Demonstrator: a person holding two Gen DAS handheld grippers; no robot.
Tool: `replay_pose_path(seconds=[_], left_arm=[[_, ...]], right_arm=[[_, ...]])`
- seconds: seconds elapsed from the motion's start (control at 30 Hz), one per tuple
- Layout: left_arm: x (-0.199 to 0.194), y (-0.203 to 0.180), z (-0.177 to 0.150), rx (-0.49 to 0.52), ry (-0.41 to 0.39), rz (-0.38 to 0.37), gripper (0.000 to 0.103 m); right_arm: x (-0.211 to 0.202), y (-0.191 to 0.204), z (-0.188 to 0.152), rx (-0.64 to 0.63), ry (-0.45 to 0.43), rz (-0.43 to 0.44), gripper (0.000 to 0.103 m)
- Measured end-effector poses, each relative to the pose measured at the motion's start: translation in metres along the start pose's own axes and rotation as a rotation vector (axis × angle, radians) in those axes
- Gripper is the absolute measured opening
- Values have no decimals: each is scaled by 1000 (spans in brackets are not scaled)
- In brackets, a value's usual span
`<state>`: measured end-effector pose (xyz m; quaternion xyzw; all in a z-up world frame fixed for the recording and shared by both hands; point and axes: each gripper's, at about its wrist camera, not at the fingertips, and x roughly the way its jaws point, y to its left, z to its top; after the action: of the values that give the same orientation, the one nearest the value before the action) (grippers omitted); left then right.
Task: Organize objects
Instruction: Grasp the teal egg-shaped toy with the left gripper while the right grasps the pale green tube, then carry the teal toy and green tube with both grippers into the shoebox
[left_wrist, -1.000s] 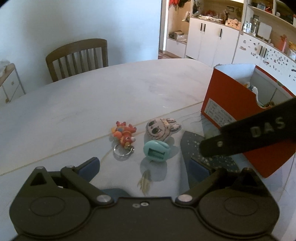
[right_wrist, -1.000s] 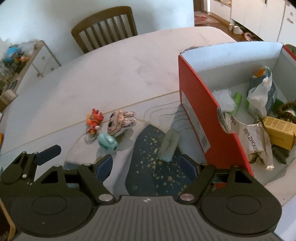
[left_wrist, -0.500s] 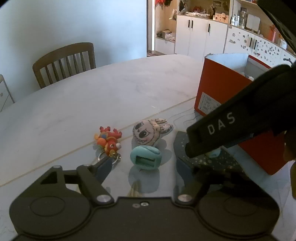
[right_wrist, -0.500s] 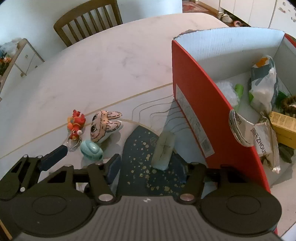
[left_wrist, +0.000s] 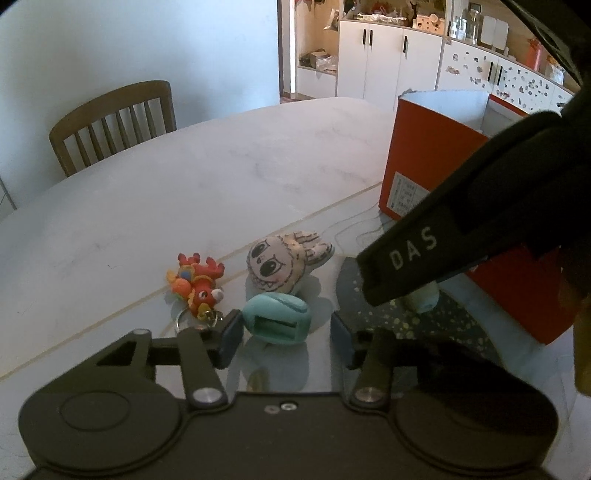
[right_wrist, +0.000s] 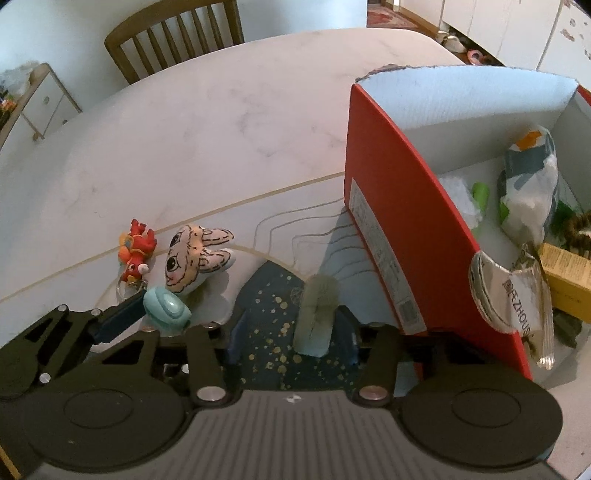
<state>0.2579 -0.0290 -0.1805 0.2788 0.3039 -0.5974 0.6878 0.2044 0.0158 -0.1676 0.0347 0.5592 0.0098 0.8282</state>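
We've got our left tongs (left_wrist: 286, 332) wide open around the teal charm (left_wrist: 277, 319) on the bench (left_wrist: 184, 177), nothing gripped; our right tongs (right_wrist: 291, 338) gape just as wide beside the pale green pouch (right_wrist: 317, 314), next to the red box (right_wrist: 399, 236)

Toys (right_wrist: 197, 254) left of box (right_wrist: 391, 236) (on table (right_wrist: 221, 122))

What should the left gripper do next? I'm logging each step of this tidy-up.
Probably close. The left gripper is open, its fingers either side of the small teal oval toy on the white marble table, so squeezing should secure it for the open red cardboard box.
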Motion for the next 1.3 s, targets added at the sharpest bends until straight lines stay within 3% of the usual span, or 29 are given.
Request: replay_pose_path(seconds=[0.1, 0.23, 0.37, 0.9, 1.3], left_arm=[[1, 1, 1, -3, -1, -1, 44], [5, 5, 1, -11, 3, 2, 38], [5, 2, 2, 1, 7, 19, 37], [-39, 0, 12, -58, 52, 54, 37], [-98, -23, 26, -90, 38, 29, 37]], right_arm=[[4, -3, 1, 8, 16, -3, 35], [5, -3, -1, -7, 14, -12, 32], [4, -1, -4, -29, 4, -29, 21], [-36, -10, -25, -59, -19, 77, 20], [-115, -34, -51, -94, -79, 196, 20]])
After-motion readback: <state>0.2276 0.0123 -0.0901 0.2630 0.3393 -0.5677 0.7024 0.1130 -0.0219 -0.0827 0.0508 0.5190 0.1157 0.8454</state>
